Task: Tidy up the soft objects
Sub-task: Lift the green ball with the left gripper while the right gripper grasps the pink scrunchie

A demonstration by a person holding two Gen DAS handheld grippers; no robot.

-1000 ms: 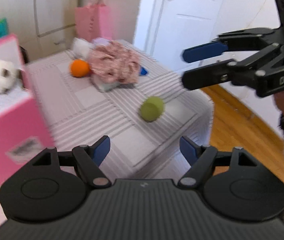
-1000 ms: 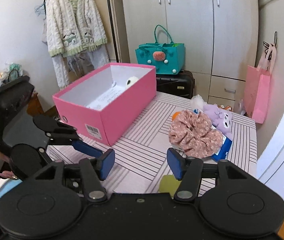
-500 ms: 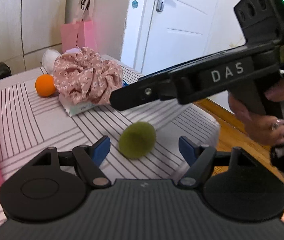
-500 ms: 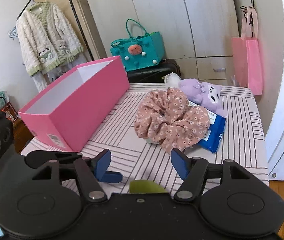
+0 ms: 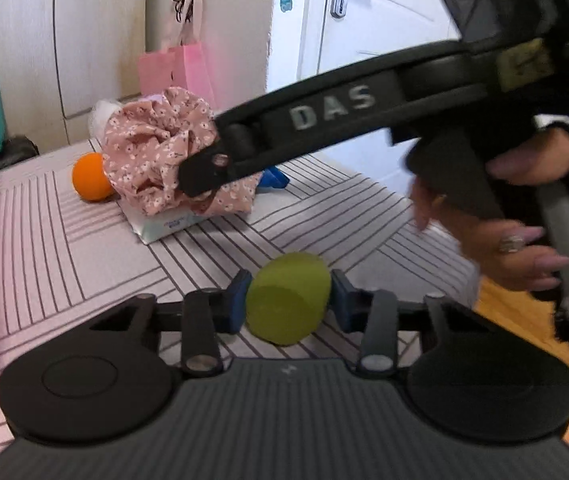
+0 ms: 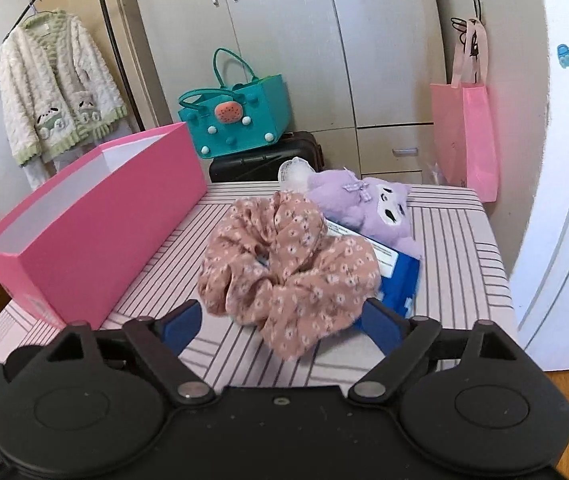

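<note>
A green ball (image 5: pixel 287 298) rests on the striped table cloth (image 5: pixel 64 248), and my left gripper (image 5: pixel 290 300) is closing on it, both blue pads touching its sides. In the right wrist view a pink floral scrunchie (image 6: pixel 288 276) lies on a blue and white tissue pack (image 6: pixel 398 280). My right gripper (image 6: pixel 280 326) is opening wide, its fingers on either side of the scrunchie's near edge without pressing it. A purple plush (image 6: pixel 364 208) lies behind the scrunchie. An orange ball (image 5: pixel 90 176) sits left of the scrunchie (image 5: pixel 156 164). The pink box (image 6: pixel 96 232) stands open on the left.
A person's hand (image 5: pixel 516 240) holds the right gripper's handle, whose black arm crosses the left wrist view. A teal bag (image 6: pixel 240 120) on a black suitcase, a hanging pink bag (image 6: pixel 464 140) and a white door (image 6: pixel 564 200) surround the table. Its right edge drops to wooden floor.
My left gripper came down onto the green ball and its jaws narrowed around it. My right gripper moved forward and down to the scrunchie while its jaws widened.
</note>
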